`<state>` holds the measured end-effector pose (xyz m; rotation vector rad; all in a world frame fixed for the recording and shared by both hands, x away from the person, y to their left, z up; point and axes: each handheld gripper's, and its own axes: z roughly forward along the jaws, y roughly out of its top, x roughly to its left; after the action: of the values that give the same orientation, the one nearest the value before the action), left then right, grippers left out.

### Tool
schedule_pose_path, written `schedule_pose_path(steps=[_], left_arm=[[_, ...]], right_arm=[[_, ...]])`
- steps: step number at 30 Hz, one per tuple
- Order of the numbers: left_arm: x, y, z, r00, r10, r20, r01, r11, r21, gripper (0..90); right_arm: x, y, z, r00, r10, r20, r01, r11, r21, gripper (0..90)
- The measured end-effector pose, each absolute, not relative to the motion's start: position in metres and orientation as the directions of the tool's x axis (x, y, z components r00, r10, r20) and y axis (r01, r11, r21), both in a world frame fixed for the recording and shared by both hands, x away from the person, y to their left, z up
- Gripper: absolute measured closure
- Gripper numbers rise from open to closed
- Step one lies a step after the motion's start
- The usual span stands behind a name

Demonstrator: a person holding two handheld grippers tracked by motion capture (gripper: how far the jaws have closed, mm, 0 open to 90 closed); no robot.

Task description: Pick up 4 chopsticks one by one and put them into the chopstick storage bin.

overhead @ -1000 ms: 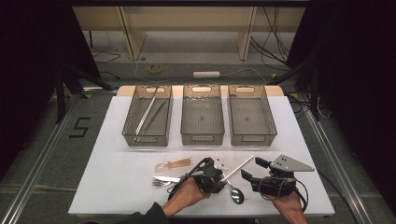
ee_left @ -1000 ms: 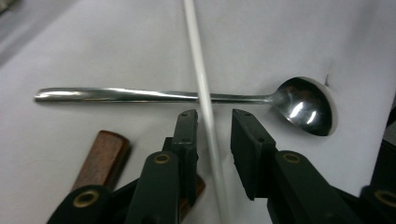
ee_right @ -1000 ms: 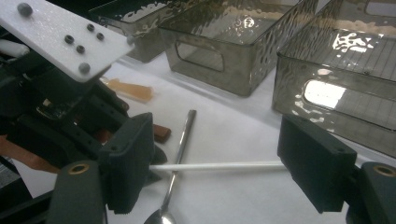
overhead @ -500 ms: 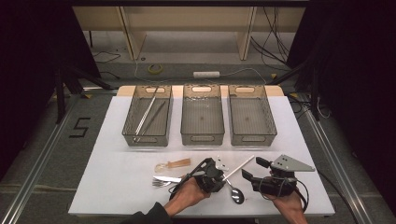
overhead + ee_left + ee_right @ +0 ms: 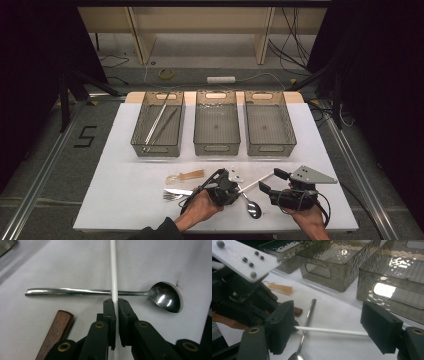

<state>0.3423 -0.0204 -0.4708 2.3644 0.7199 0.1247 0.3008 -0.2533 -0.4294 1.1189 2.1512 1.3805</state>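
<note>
1. White stick (image 5: 114,277) clamped between left gripper (image 5: 116,305) pads, jaws just closed on it; it lies across steel spoon (image 5: 105,292).
2. Right gripper (image 5: 329,332) jaws wide, stick passing between them, untouched.
3. Three grey bins (image 5: 216,125) beyond.

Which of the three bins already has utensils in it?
The left bin, at the left end of the row: long metal utensils lie in it. The middle bin and the right bin look empty.

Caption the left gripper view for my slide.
Left gripper shut on white stick crossing a spoon.
</note>
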Motion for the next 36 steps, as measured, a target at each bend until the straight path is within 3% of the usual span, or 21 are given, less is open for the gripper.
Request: schedule_pose_path(steps=[23,36], left_arm=[[0.351,0.030,-0.415,0.809,0.577,-0.110,0.459,-0.504,0.732,85.3],[0.379,0.061,-0.389,0.752,0.650,-0.110,0.465,-0.405,0.787,85.3]], right_arm=[[0.301,-0.253,-0.430,-0.629,0.768,0.121,0.429,0.214,0.878,28.3],[0.301,-0.253,-0.430,-0.628,0.769,0.120,0.432,0.215,0.876,28.2]])
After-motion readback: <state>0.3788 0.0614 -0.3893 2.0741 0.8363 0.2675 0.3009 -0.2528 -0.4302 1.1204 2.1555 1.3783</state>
